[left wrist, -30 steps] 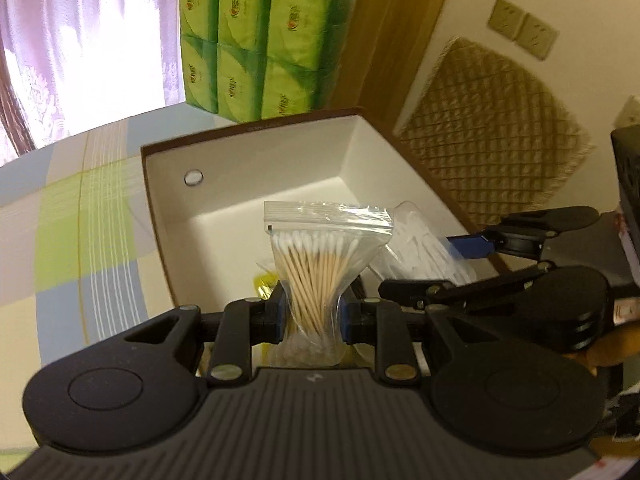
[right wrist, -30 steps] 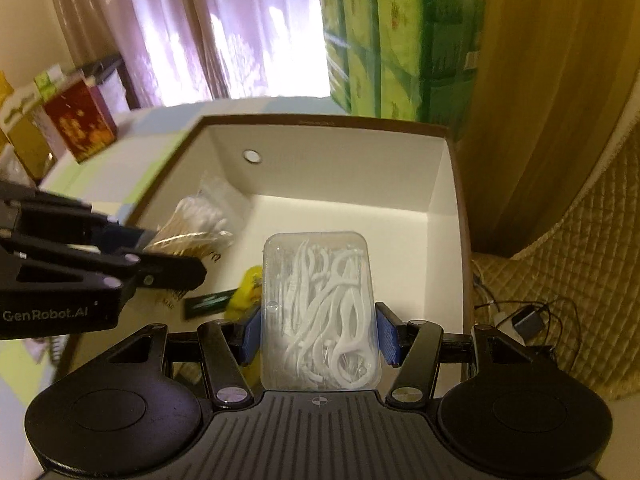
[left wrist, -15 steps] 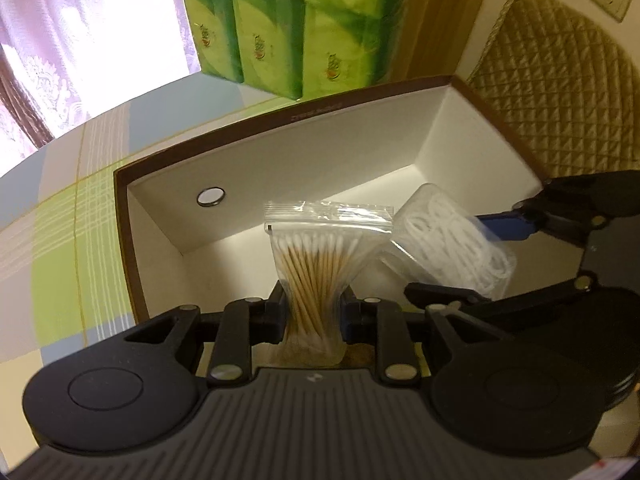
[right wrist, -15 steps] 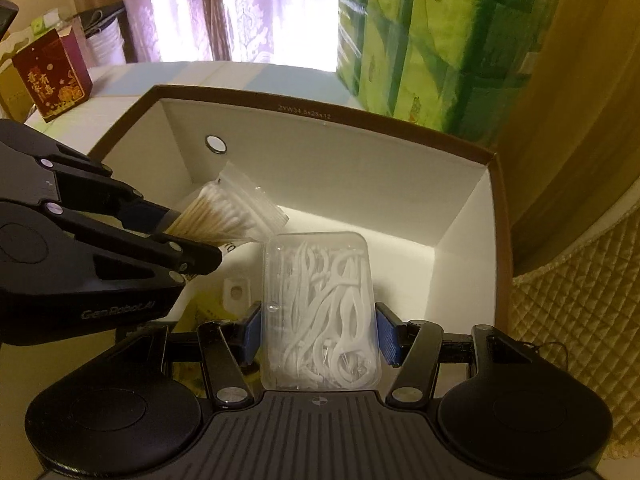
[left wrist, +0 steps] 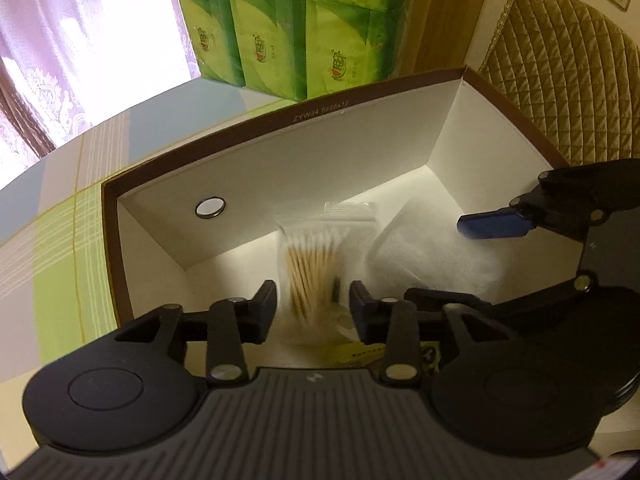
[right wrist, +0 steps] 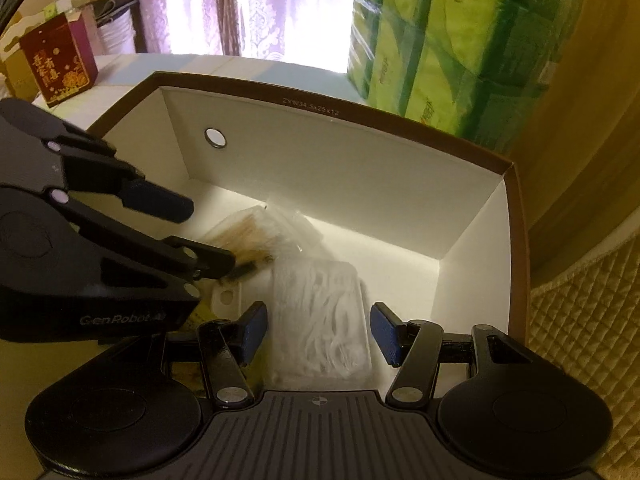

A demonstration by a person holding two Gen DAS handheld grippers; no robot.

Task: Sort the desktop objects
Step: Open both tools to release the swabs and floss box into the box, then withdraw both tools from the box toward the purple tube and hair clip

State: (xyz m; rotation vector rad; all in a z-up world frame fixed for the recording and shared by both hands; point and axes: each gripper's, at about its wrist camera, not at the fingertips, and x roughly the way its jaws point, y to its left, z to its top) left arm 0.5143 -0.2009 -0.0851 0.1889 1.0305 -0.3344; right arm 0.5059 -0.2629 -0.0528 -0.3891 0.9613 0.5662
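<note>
A brown box with a white inside (left wrist: pixel 360 168) (right wrist: pixel 360 184) lies under both grippers. My left gripper (left wrist: pixel 313 304) is open; the bag of cotton swabs (left wrist: pixel 314 256) is blurred, free of its pads, inside the box. It also shows in the right wrist view (right wrist: pixel 248 232). My right gripper (right wrist: pixel 318 330) is open; the clear case of white floss picks (right wrist: pixel 320 320) lies loose between its pads in the box, blurred in the left wrist view (left wrist: pixel 432 252). The right gripper's blue pad (left wrist: pixel 496 226) shows at right there.
Green tissue packs (left wrist: pixel 288 28) (right wrist: pixel 448 52) stand behind the box. A red carton (right wrist: pixel 60 60) stands at the far left on the table. A quilted chair back (left wrist: pixel 568 80) is at right. Yellow packets (left wrist: pixel 376 354) lie in the box's near part.
Both grippers have opened. The swab bag and the floss pick case have dropped out of the pads into the box.
</note>
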